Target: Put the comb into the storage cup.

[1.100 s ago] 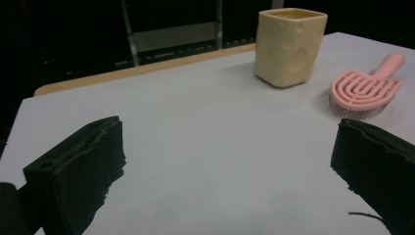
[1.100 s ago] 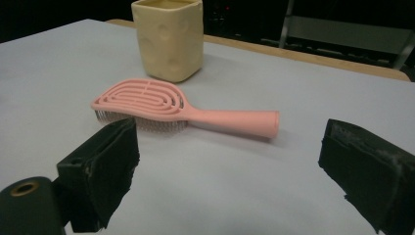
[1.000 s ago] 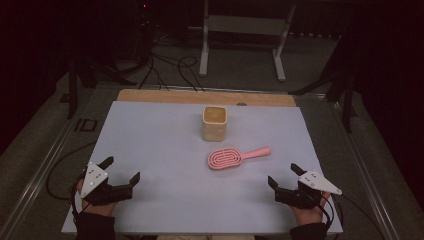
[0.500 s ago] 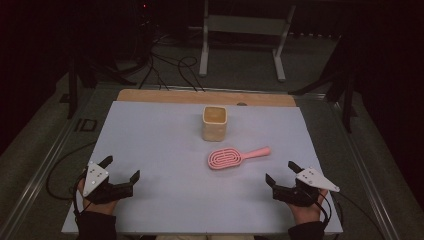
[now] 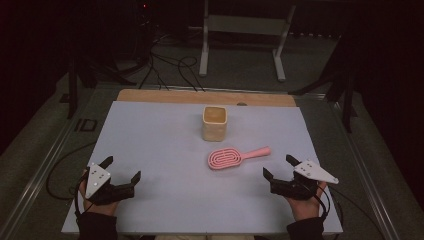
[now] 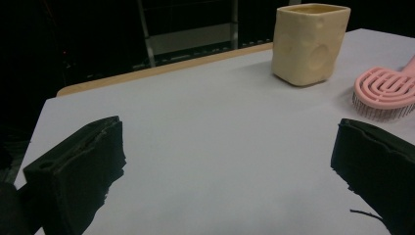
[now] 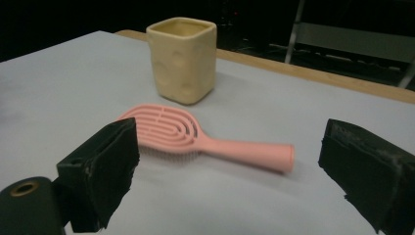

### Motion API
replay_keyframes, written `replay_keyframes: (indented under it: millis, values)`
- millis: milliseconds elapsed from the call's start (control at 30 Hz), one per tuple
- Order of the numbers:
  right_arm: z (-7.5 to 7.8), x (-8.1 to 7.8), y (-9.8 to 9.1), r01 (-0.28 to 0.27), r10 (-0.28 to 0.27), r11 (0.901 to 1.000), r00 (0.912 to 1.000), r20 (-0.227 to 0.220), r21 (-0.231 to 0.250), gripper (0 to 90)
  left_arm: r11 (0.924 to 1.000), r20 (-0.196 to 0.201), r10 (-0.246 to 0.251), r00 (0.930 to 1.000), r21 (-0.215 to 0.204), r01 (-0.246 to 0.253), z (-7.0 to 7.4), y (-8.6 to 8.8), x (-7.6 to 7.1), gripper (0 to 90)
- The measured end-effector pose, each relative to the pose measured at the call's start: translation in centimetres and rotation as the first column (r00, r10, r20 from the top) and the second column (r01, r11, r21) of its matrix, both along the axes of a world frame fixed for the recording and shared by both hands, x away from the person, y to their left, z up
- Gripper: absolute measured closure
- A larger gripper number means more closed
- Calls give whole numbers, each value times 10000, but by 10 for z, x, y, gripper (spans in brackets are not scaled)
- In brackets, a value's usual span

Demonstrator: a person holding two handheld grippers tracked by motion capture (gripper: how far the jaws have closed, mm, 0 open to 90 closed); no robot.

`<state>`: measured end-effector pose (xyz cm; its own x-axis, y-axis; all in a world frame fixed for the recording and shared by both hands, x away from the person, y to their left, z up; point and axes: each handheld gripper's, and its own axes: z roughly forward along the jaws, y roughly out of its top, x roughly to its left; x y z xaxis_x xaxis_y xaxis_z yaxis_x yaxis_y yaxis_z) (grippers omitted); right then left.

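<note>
pink hairbrush (image 5: pixel 232 157) lies flat mid-counter (image 5: pixel 150 145), bristles down, just in front of yellow cup (image 5: pixel 215 123). right gripper (image 5: pixel 279 169) near brush, jaws wide, empty. left gripper (image 5: pixel 121 170) well apart, jaws wide, empty.

Two black jaws rise wide apart from the lower corners, nothing between them but pale table (image 6: pixel 205 147). A cream cup (image 6: pixel 309 41) stands upper right (upright), a pink brush (image 6: pixel 386 93) beside it at the right edge.

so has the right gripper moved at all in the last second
Yes, slightly: the right gripper has slid left along the table's near edge, closing toward the pink brush, which lies where it was.
</note>
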<state>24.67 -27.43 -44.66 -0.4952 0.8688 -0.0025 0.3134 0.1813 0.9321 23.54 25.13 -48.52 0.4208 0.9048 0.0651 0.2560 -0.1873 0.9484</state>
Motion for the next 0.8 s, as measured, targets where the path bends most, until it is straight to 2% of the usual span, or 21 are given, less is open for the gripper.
replay_keyframes:
  millis: [233, 367, 500, 600, 800]
  values:
    - [19, 14, 12, -174, 171, 9995, 9998, -103, -266, 78, 10000, 101, 16, 9999, 17, -16, 0, 0, -1, 0]
    - [24, 18, 15, -191, 187, 9994, 9997, -131, -287, 78, 10000, 117, 26, 9999, 51, -27, 0, -1, -1, 0]
    - [28, 25, 19, -284, 279, 9994, 9994, -222, -193, 78, 10000, 121, 53, 9999, 58, -53, 0, -1, -1, 0]
    - [29, 30, 20, -360, 367, 9992, 9985, -417, 156, 78, 9999, 134, 85, 9999, 70, -86, 0, -1, -1, 0]
    - [33, 41, 24, -197, 212, 9995, 9977, -641, 245, 78, 10000, 141, 83, 9999, 53, -84, 0, -1, -2, 0]
